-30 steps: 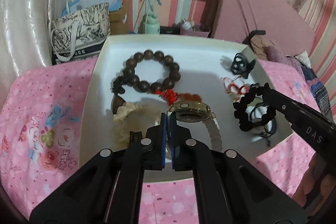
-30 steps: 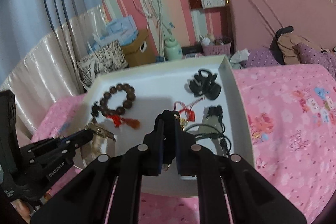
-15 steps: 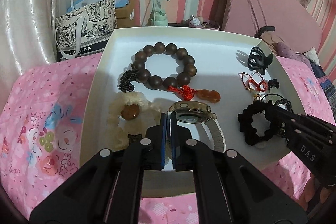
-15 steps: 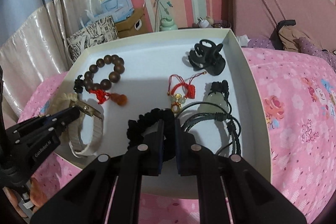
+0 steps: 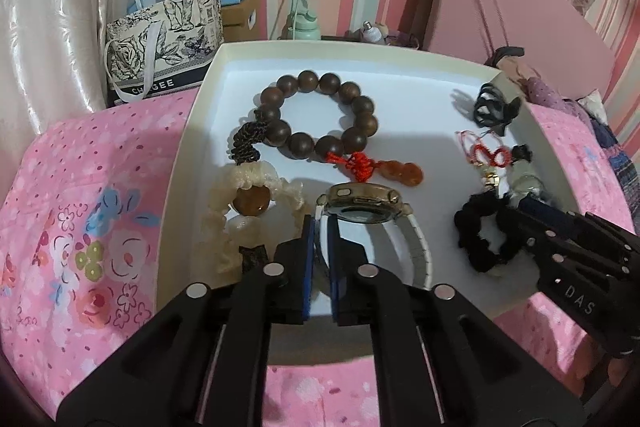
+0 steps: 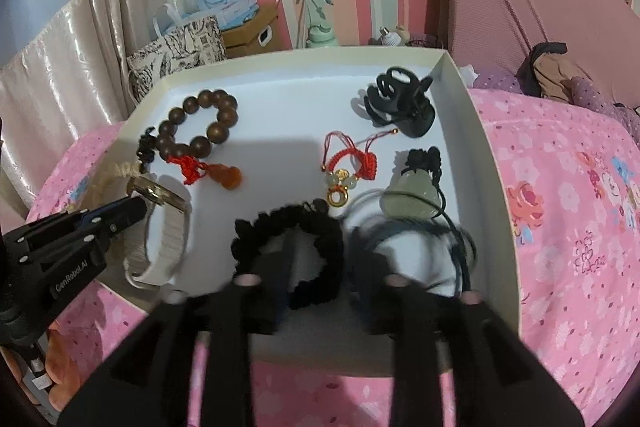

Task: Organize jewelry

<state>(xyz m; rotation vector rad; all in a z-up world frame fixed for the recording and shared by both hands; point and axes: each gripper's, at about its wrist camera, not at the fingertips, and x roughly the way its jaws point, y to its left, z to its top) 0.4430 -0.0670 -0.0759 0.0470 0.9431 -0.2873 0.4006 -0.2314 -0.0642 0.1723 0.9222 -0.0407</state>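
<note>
You are working over a bed under a pink floral bedsheet [image 5: 92, 227], and a white tray [image 5: 188, 131] is sitting on it with the jewelry spread inside.

Your left tongs [image 5: 319, 259] are reaching in at the tray's near edge, nearly closed and pinching the white strap of the watch [image 5: 362, 205], whose gold case is standing on edge just beyond the tips. Your right tongs [image 6: 320, 267] are spreading wide and blurring in their own camera; one finger is lying across the black scrunchie [image 6: 296, 251], but the tongs are gripping nothing that you can make out.

The wooden bead bracelet [image 5: 320, 115] with its red knot and orange gourd charm is lying at the back left of the tray. The cream scrunchie [image 5: 248, 203] is sitting just left of the watch. The black claw clip [image 6: 400, 103] is resting near the far right corner, the jade pendant [image 6: 412, 195] on black cord in front of it, and the red string bracelet [image 6: 348, 163] between pendant and beads.
</note>
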